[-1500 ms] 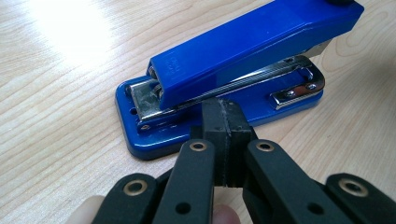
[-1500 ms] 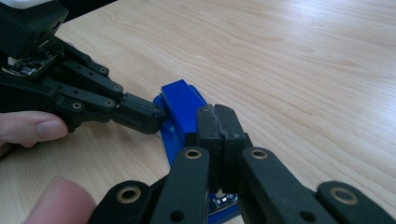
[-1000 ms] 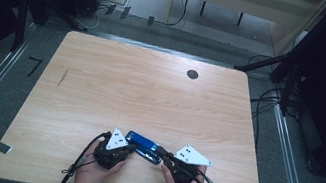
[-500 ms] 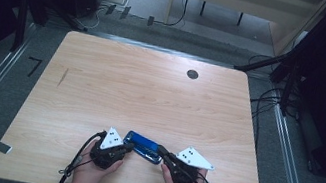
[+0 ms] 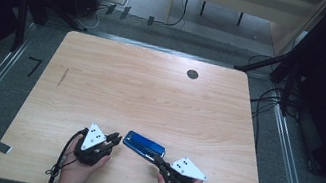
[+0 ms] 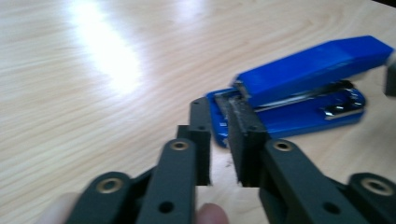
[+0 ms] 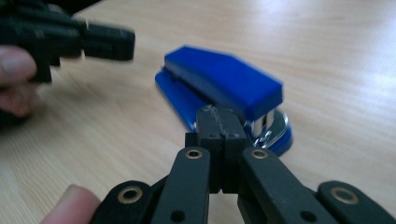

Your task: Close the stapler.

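We are closing in on a blue stapler (image 5: 144,145) lying flat near the wooden table's (image 5: 150,94) front edge, between both grippers. Our left gripper (image 6: 219,135) is slightly parted at its hinge end, holding nothing. Our right gripper (image 7: 218,122) is pressed closed, empty, at the stapling end. Next, probably, we open wider and grasp.

dim room, dark around the edges, only the tabletop (image 5: 150,94) lit from overhead. bright glare streaks the wood in the left gripper view. the stapler (image 7: 224,88) looks soft, the other gripper (image 7: 70,37) smeared with blur.
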Demonstrator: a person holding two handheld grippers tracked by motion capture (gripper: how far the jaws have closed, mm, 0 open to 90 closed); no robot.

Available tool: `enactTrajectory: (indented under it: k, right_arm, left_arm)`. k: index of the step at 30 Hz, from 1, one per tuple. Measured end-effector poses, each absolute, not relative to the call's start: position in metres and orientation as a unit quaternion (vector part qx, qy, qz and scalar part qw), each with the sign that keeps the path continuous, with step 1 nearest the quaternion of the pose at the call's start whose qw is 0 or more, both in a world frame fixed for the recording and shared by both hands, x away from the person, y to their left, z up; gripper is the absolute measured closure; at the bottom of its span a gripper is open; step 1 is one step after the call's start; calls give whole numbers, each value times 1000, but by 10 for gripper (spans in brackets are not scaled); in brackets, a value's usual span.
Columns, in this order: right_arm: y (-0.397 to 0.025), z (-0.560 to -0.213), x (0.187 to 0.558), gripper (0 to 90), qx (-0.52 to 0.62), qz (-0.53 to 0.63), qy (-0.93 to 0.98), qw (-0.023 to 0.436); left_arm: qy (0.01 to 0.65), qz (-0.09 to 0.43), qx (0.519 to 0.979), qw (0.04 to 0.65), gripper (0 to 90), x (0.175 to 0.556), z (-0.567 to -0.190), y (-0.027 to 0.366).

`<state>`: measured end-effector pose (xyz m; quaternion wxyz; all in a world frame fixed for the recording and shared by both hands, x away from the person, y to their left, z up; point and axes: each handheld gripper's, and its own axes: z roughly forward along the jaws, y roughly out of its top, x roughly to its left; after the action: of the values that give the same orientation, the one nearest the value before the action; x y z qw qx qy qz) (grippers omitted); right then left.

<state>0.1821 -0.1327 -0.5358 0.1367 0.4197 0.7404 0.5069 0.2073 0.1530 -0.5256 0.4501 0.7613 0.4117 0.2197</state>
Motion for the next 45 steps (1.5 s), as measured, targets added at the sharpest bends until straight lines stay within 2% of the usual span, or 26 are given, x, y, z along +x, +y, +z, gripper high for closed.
enactTrajectory:
  k: [10, 22, 30, 36, 38, 45]
  right_arm:
    - [-128, -544, 177, 900, 441, 479, 748, 133]
    - [-117, -546, 179, 900, 445, 415, 780, 143]
    - [-119, -546, 181, 900, 451, 418, 777, 132]
    - [-122, -547, 184, 900, 460, 424, 771, 117]
    - [-121, -546, 185, 900, 452, 420, 776, 129]
    - [-120, -546, 195, 900, 460, 424, 771, 119]
  left_arm:
    - [474, 231, 716, 458, 545, 218, -526, 190]
    - [537, 274, 666, 439, 386, 227, -523, 237]
    - [544, 281, 663, 431, 310, 232, -525, 249]
    - [549, 279, 665, 423, 300, 235, -525, 248]
    - [557, 274, 663, 419, 283, 237, -525, 249]
    - [565, 271, 659, 415, 264, 238, -526, 250]
